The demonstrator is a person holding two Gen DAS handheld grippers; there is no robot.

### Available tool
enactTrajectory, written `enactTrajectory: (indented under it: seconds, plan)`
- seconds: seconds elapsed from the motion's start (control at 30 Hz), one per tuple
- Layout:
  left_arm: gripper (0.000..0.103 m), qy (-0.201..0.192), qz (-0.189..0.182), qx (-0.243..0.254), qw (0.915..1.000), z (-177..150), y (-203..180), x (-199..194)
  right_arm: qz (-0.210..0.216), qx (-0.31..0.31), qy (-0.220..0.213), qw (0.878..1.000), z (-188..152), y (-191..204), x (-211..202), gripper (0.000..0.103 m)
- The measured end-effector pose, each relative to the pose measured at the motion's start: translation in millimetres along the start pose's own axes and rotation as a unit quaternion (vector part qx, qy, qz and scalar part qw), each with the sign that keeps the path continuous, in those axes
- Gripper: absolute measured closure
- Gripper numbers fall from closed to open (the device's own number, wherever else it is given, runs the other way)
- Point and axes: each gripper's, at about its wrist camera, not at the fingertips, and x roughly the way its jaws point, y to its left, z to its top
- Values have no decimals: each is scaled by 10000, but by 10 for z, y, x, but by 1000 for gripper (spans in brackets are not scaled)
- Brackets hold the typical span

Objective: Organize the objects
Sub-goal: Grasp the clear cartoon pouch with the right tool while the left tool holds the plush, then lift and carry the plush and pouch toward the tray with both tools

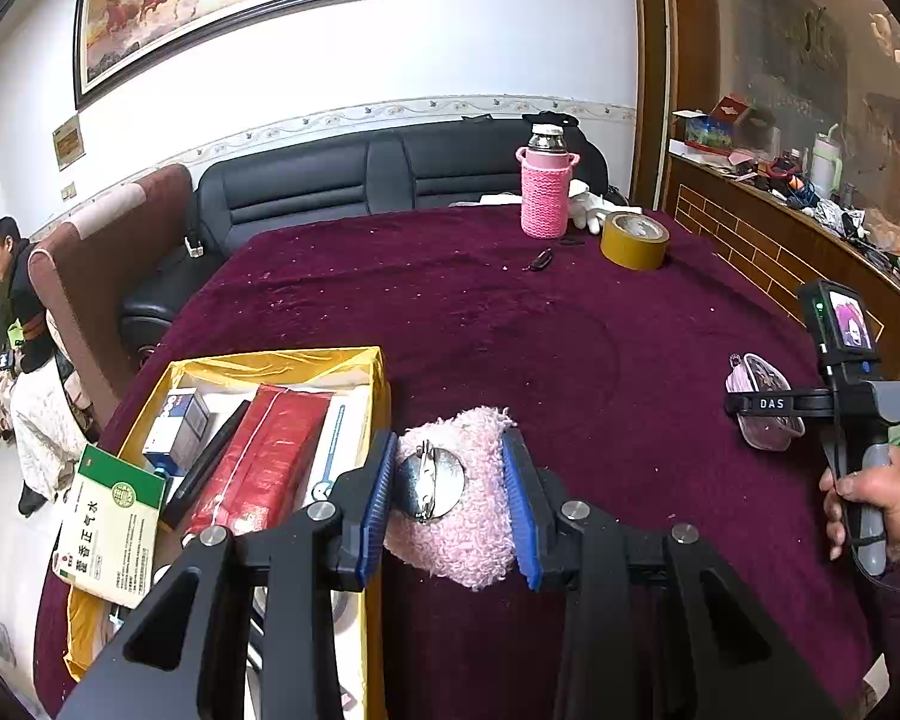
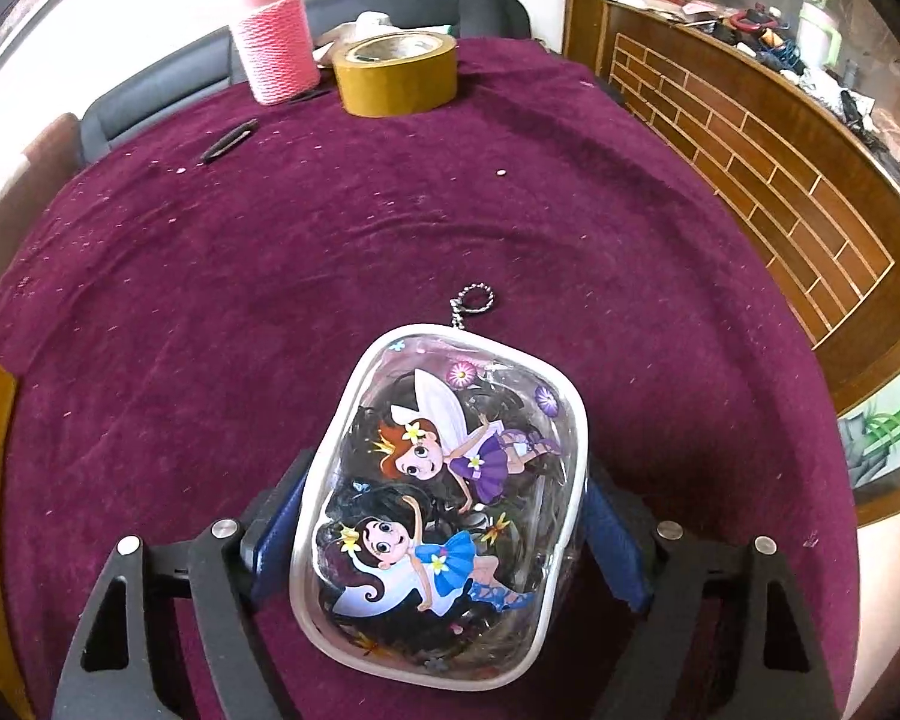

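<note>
My left gripper (image 1: pixel 450 501) is shut on a fluffy pink brooch (image 1: pixel 468 531) with a round metal pin back, held just right of the yellow box (image 1: pixel 270 360). The box holds a red packet (image 1: pixel 258 462), a blue-white carton (image 1: pixel 177 429) and other items; a green medicine box (image 1: pixel 111 525) leans on its near-left edge. My right gripper (image 2: pixel 432 528) is shut on a clear pouch (image 2: pixel 444 510) printed with two fairies, over the maroon tablecloth (image 2: pixel 330 240). The right gripper also shows in the left wrist view (image 1: pixel 762 405), at the right, holding the pouch (image 1: pixel 759 378).
A bottle in a pink knitted sleeve (image 1: pixel 545 189) and a brown tape roll (image 1: pixel 635 240) stand at the table's far side, with a small dark clip (image 1: pixel 537 260) near them. A black sofa (image 1: pixel 342 180) lies behind; a cluttered wooden counter (image 1: pixel 798 228) is at right.
</note>
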Motion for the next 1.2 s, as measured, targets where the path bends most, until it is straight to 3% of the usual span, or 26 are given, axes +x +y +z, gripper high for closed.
enactTrajectory:
  seconds: [0.6, 1.2]
  plan:
    - [69, -136, -118, -261, 9995, -149, 260, -267, 776, -728, -461, 9933, -169, 828, -675, 18]
    - [69, -165, -232, -418, 9987, -482, 381, -663, 1168, -1003, -622, 9861, -503, 1042, -1105, 17]
